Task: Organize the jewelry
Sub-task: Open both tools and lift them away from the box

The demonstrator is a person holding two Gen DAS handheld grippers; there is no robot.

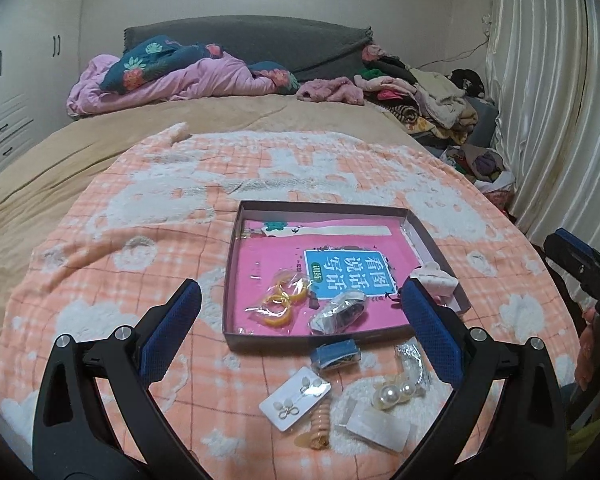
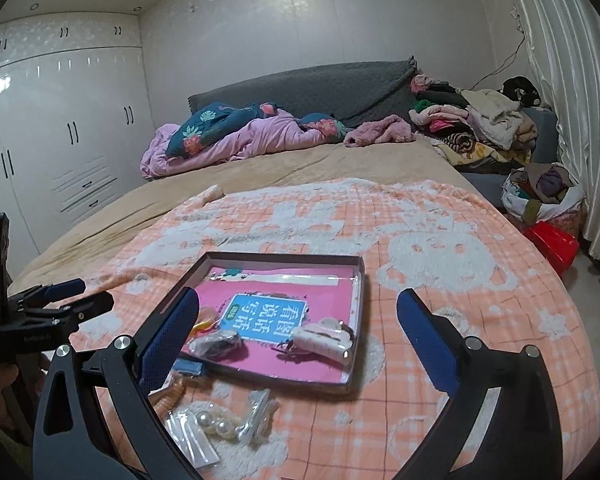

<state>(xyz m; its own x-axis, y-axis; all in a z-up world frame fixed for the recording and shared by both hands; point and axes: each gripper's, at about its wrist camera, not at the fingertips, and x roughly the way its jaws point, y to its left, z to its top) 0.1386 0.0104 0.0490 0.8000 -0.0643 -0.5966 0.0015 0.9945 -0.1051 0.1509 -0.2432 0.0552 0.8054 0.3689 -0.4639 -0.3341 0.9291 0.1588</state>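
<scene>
Left tool (image 1: 300,312): spread wide, nothing between the blue pads, up over the near edge of the bed.
Right tool (image 2: 298,320): spread wide too, holding nothing, up over the near edge beside the left one.
Next step, as a guess: pick one loose piece near the edge and put into the box.
Doing it well: come straight down, pinch the packet by a flat edge, close slowly, lift only when snug.
Watch out: soft bed gives way, so press lightly; slippery plastic may slide out.
Coil hair tie (image 1: 320,428): peach, springy, curly like a phone cord, closest to the near edge.
Earring card (image 1: 294,398): flat white card, small pale studs, stiff and thin, beside the coil.
Clear packet (image 1: 378,426): floppy, see-through, crinkly, at the near edge.
Pearl clip (image 1: 392,394): round, shiny, smooth white balls, hard, likely to roll in the pinch.
Blue piece (image 1: 336,354): small, blocky, just outside the near wall of the box.
Blanket (image 1: 140,208): peach checks, fluffy white bunny shapes, soft and bumpy, spread over the near part of the bed.
Box (image 1: 320,208): low cardboard walls, open top, pink book cover lying flat inside.
Yellow rings (image 1: 282,300): round hoops in a clear bag, inside the box near its front left corner.
Dark bagged piece (image 1: 340,312): lumpy, shiny wrap, inside by the front wall.
Claw clip (image 2: 322,338): pale pink, hard plastic, curved, inside by the right wall.
Far end of the bed: rumpled pink quilt, heap of clothes.
</scene>
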